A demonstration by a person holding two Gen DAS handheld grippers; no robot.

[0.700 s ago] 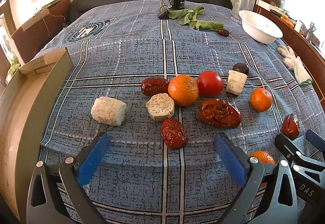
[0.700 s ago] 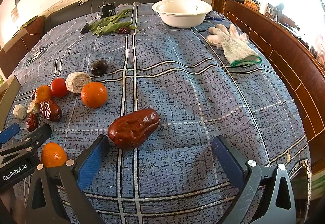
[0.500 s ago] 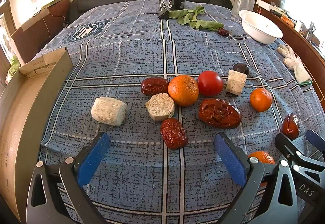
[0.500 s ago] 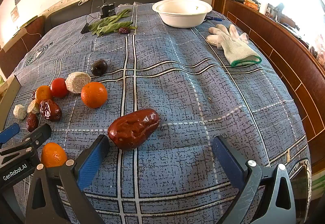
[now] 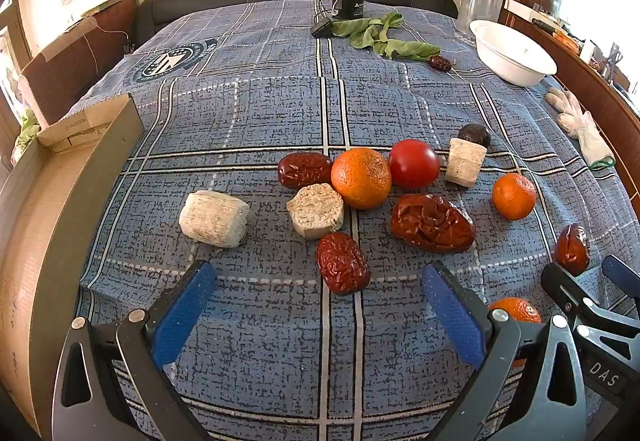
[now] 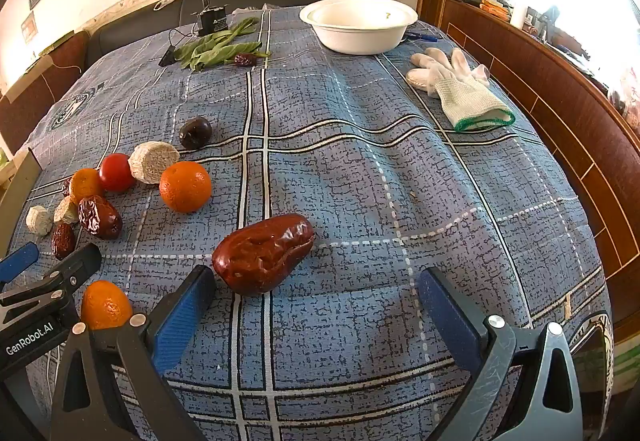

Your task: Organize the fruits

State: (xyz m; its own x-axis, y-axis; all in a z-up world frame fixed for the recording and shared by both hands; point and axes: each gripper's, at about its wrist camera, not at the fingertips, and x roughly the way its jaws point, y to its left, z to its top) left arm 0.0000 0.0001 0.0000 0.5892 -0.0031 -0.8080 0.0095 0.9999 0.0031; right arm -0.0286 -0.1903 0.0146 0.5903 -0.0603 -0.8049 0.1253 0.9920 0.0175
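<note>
Left gripper: we see the left gripper (image 5: pixel 318 311) spread wide with nothing between its blue pads (image 5: pixel 182 311), tilted down over the blue checked cloth (image 5: pixel 280 109).
Right gripper: the right gripper (image 6: pixel 316 311) stands just as wide, also empty; its left pad sits just beside a large wrinkled red date (image 6: pixel 262 253), which lies slantwise on the cloth – not pinched.
Fruit cluster: ahead of the left gripper we find a big orange (image 5: pixel 361 178) touching a red tomato (image 5: pixel 414 163), a date (image 5: pixel 305 170) on its other side, a broad flat date (image 5: pixel 432 223) in front of them and a smaller date (image 5: pixel 342 262) nearest the jaws.
Pale pieces: three rough, pale cylindrical chunks – one lying apart to the left (image 5: pixel 214 219), one (image 5: pixel 315 210) touching the big orange, one (image 5: pixel 464 163) upright beside the tomato with a dark round fruit (image 5: pixel 475 134) behind it.
Loose oranges: one small orange (image 5: pixel 513 196) sits apart to the right; another (image 6: pixel 105 305) lies between the two grippers, partly hidden.
Cardboard box: an open box (image 5: pixel 60 177) at the cloth's left edge.
Bowl: a white bowl (image 6: pixel 360 26) at the far right of the cloth; we see nothing in it.
Far end: green leaves (image 5: pixel 380 37) with one small date (image 5: pixel 440 62) beside them, near a black device (image 5: pixel 351 6).
Glove: a white work glove (image 6: pixel 460 89) lies near the right edge.
</note>
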